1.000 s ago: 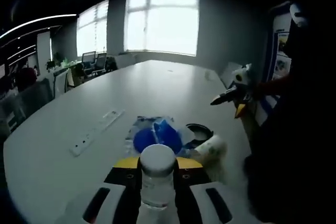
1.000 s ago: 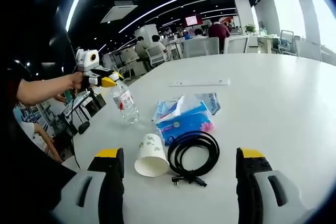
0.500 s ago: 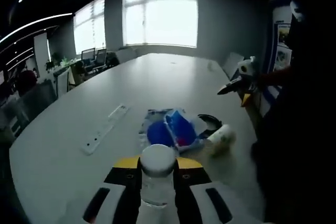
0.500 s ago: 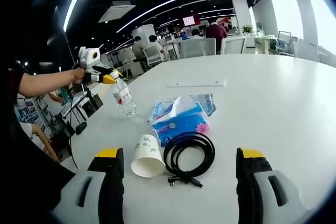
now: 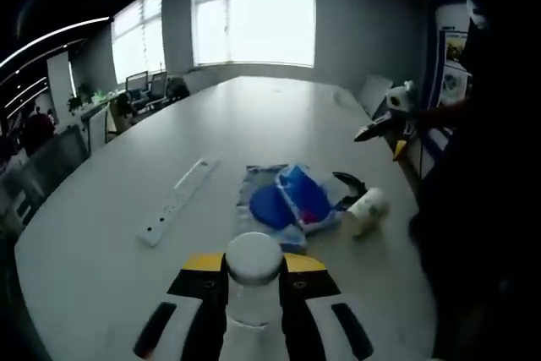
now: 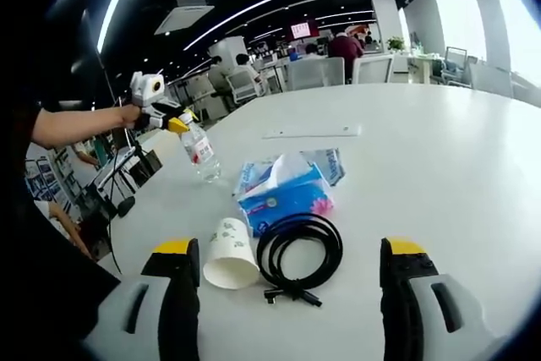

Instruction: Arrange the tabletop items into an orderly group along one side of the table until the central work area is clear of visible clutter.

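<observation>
Four items remain unsorted: left gripper point(image 5: 254, 306) pinches the water bottle point(image 6: 200, 155); tissue pack point(image 6: 286, 190), paper cup point(image 6: 223, 253), cable point(image 6: 300, 251) lie ahead of the right gripper point(image 6: 287, 314), its fingers spread.

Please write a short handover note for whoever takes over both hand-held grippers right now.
Left hand-held gripper: shut on the water bottle, holding it tilted near the table edge.
Right hand-held gripper: open, empty, facing the clutter.
On the table: tissue pack, paper cup lying on its side, coiled black cable touching the pack, white power strip farther back.
Done: nothing grouped yet.
Left: place the bottle, then line up everything along one side.
</observation>
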Motion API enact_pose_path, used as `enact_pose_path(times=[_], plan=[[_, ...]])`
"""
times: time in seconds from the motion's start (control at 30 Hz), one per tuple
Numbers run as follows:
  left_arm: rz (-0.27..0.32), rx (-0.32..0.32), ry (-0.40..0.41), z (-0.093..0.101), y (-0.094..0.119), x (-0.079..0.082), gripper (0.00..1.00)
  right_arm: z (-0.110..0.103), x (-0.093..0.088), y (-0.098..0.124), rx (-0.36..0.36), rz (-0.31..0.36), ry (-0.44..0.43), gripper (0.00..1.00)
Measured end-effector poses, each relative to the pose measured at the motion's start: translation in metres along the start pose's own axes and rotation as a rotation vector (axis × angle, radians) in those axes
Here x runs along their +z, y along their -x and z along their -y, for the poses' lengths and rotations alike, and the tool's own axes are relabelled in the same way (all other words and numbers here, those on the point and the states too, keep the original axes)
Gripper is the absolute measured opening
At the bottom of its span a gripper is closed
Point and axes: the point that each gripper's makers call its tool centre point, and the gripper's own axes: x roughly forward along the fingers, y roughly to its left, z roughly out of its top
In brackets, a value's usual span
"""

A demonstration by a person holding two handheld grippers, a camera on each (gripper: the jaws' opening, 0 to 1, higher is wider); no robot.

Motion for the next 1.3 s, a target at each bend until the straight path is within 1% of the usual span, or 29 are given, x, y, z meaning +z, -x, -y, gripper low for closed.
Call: enact_pose_path(times=[0.07, 0.13, 0.17, 0.4, 0.47, 0.57, 0.77, 1.0, 1.13, 1.2, 1.3], plan=[[0.0, -0.005, -0.001, 0.002, 0.0, 0.001, 0.2, 0.0, 0.0, -0.001, 0.002, -0.003, 0.003, 0.84], [-0.004, -0.007, 0.006, -0.003, 0.002, -0.002, 0.2, 0.001, -0.002, -0.002, 0.002, -0.01, 0.006, 0.84], [-0.008, -0.005, 0.015, -0.01, 0.004, -0.007, 0.2, 0.002, -0.002, -0.002, 0.002, -0.013, 0.005, 0.84], [-0.013, -0.01, 0.01, -0.007, 0.006, -0.012, 0.2, 0.003, -0.005, -0.005, 0.007, -0.024, 0.005, 0.83], [-0.008, -0.01, 0.012, -0.002, 0.006, -0.009, 0.2, 0.002, -0.005, -0.006, 0.01, -0.028, 0.008, 0.83], [-0.009, -0.014, 0.003, 0.0, 0.006, -0.008, 0.2, 0.002, -0.007, -0.006, 0.013, -0.036, 0.005, 0.83], [0.004, -0.006, 0.031, -0.003, 0.006, -0.008, 0.21, 0.003, -0.008, -0.005, 0.01, -0.028, 0.008, 0.83], [0.013, -0.021, 0.023, -0.001, 0.006, -0.007, 0.22, 0.003, -0.007, -0.005, 0.011, -0.023, 0.014, 0.83], [0.024, -0.034, 0.045, -0.004, 0.006, -0.009, 0.22, 0.002, -0.005, -0.006, 0.011, -0.017, 0.015, 0.83], [0.025, -0.028, 0.052, -0.009, 0.006, -0.012, 0.22, 0.002, -0.004, -0.007, 0.014, -0.013, 0.016, 0.83], [0.033, -0.013, 0.077, -0.008, 0.006, -0.012, 0.23, 0.0, -0.004, -0.008, 0.019, -0.012, 0.022, 0.83]])
